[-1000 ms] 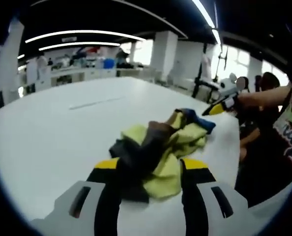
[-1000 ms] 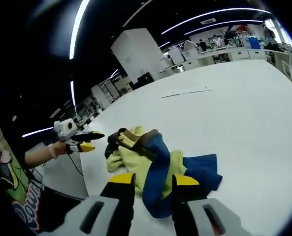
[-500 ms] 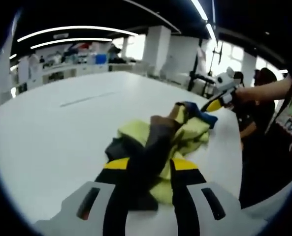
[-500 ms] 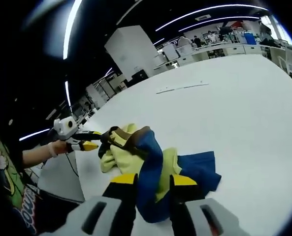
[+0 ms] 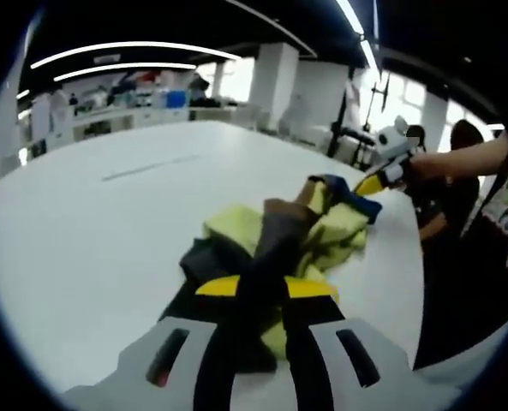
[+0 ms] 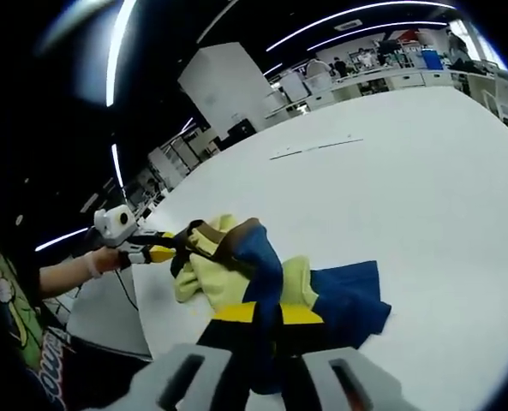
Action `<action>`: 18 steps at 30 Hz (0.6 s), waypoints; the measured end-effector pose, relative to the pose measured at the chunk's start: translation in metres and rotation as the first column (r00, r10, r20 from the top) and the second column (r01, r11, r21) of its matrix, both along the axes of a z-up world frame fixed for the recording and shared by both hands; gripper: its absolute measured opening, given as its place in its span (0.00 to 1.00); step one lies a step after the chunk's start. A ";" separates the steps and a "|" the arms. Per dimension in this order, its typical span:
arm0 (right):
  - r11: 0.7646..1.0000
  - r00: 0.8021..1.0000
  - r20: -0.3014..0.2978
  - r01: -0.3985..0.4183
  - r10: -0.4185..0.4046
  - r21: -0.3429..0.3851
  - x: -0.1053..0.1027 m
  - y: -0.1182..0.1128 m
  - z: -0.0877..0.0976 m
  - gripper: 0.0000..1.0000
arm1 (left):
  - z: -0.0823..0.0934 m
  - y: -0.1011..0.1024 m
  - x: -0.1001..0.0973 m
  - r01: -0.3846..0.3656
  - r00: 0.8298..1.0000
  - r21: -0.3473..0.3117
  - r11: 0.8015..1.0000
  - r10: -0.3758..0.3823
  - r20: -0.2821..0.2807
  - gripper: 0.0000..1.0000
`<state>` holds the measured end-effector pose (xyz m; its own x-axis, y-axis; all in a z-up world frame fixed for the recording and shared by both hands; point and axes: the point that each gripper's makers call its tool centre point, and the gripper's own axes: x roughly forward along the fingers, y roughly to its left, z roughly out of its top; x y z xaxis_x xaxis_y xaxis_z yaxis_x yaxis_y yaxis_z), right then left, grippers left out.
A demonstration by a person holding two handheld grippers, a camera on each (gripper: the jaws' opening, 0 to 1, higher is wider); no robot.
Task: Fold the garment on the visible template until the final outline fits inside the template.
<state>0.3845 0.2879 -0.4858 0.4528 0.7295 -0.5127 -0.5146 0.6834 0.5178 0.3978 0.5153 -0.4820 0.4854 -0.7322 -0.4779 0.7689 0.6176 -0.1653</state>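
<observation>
A crumpled garment (image 5: 322,231) of pale yellow, brown, dark and blue cloth lies in a heap on the white table (image 5: 91,231). My left gripper (image 5: 266,288) is shut on a dark fold at its near end. The right gripper (image 5: 375,181) reaches in from the right, at the blue far end. In the right gripper view the same garment (image 6: 211,270) spreads a blue part to the right. My right gripper (image 6: 268,313) is shut on a raised blue fold. The left gripper (image 6: 155,253) meets the dark edge at the left.
A thin faint line (image 5: 142,167) marks the table beyond the garment, also seen as a line (image 6: 313,147) in the right gripper view. The table edge (image 5: 412,282) runs close to the garment, and a person's arm (image 5: 459,163) reaches over it. Benches and people stand far behind.
The jaws of both grippers have drawn together and pinched the cloth. The blue fold in the right gripper has risen slightly.
</observation>
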 end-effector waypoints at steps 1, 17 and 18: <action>1.000 1.000 0.001 0.002 -0.002 0.001 0.000 0.000 0.000 0.02 | 0.000 0.000 0.000 0.000 1.000 0.000 1.000 0.000 0.001 0.13; 1.000 1.000 0.012 0.019 -0.019 0.006 0.000 -0.006 0.005 0.00 | 0.000 0.005 0.003 -0.024 1.000 -0.006 1.000 0.024 -0.009 0.00; 1.000 1.000 0.013 0.016 -0.016 0.004 0.000 -0.006 0.005 0.00 | 0.000 0.005 0.003 -0.024 1.000 -0.006 1.000 0.024 -0.009 0.00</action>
